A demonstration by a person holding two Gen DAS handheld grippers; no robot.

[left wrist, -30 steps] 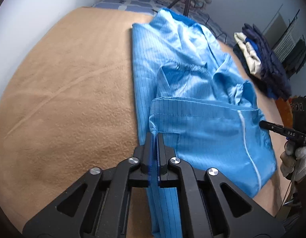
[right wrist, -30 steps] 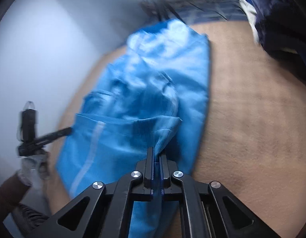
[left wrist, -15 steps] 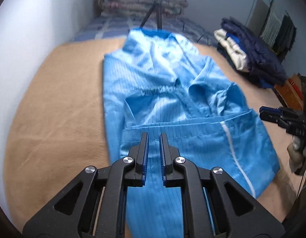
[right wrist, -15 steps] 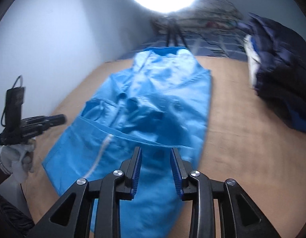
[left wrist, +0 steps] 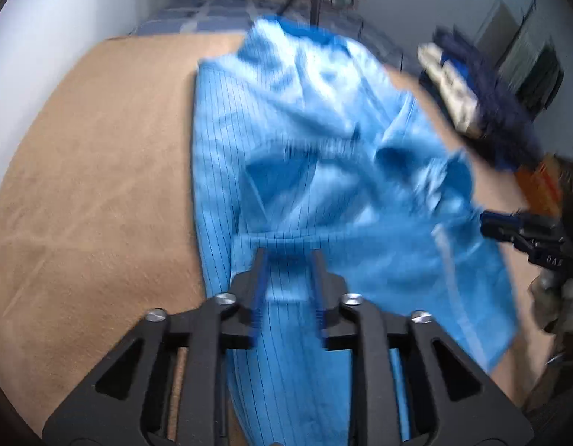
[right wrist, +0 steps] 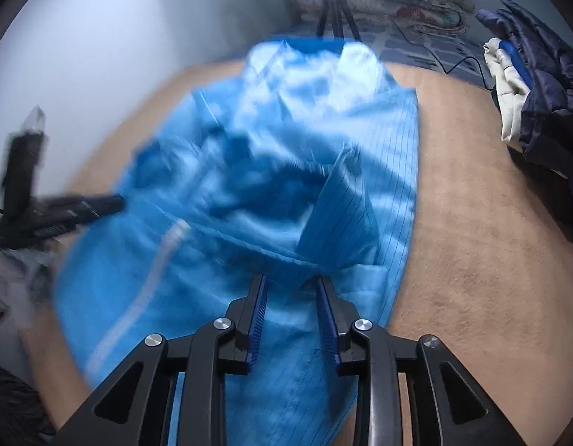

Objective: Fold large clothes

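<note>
Your left claw [left wrist: 288,278] is opening and your right claw [right wrist: 292,297] stands parted, both empty, so the blue garment [left wrist: 323,171] lies just ahead and beneath them, its folded hem free to settle flat.

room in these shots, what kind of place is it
Probably a bedroom used for filming: a bed with a tan blanket, folded quilts by the wall, piled clothes, and a tripod.

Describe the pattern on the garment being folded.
Light blue garment with thin dark pinstripes; clearest in the left wrist view.
</note>
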